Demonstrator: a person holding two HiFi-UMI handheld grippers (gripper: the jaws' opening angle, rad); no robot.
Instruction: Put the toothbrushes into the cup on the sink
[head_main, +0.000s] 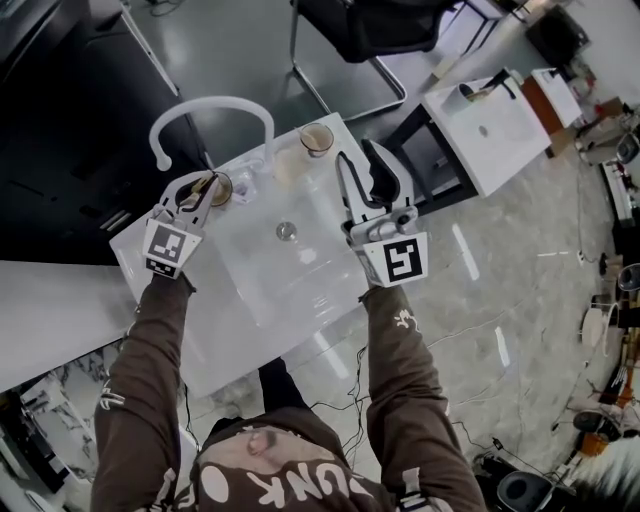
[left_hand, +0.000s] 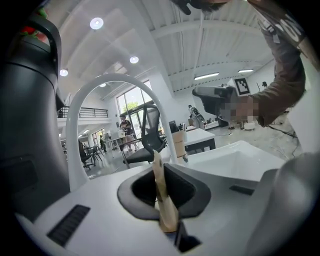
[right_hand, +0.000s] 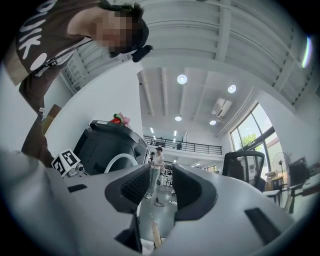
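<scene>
**Toothbrush delivery to the cup.**
Left gripper (head_main: 203, 188) clamps a toothbrush (left_hand: 161, 190) over the cup (head_main: 225, 190). Right gripper (head_main: 358, 160), right of the cup, gapes. Next step, likely: lower, then release.

large white letters were printed on the person's brown top (head_main: 262, 488). in the head view they stood upside down, and "unk" was legible, with the letters to either side cut off or creased. the right gripper view showed part of the same print. the left marker cube (head_main: 168, 247) and the right marker cube (head_main: 400, 260) each carried a black-and-white square code pattern.
</scene>
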